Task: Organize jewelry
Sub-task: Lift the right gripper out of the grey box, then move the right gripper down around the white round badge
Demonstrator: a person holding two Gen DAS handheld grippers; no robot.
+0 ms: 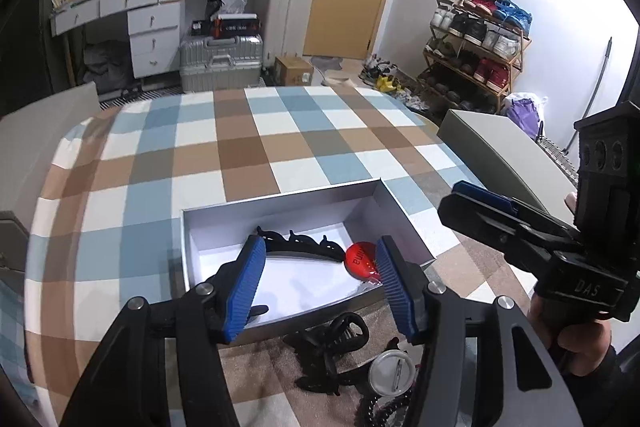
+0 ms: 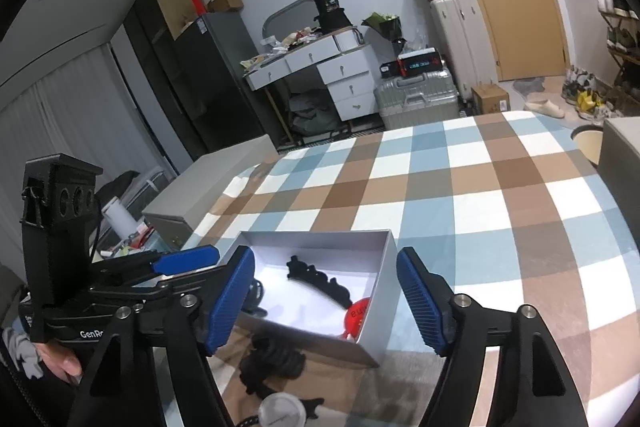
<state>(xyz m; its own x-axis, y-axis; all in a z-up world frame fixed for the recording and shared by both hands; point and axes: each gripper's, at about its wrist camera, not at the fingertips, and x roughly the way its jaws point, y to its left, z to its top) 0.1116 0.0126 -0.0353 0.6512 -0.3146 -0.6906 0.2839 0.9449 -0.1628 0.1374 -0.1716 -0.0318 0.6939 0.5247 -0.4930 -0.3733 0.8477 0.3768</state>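
"DAS" on right gripper (image 1: 476,203)

Right tongs (image 2: 326,301) gape empty above the white box (image 2: 370,311) holding a black headband (image 2: 316,277).

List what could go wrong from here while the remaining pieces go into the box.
1. The black hair claw lies tangled against the round badge and a dark cord; grabbing one may drag the others.
2. These pieces sit tight against the box's near wall, so a low approach by the left gripper could shove the box.
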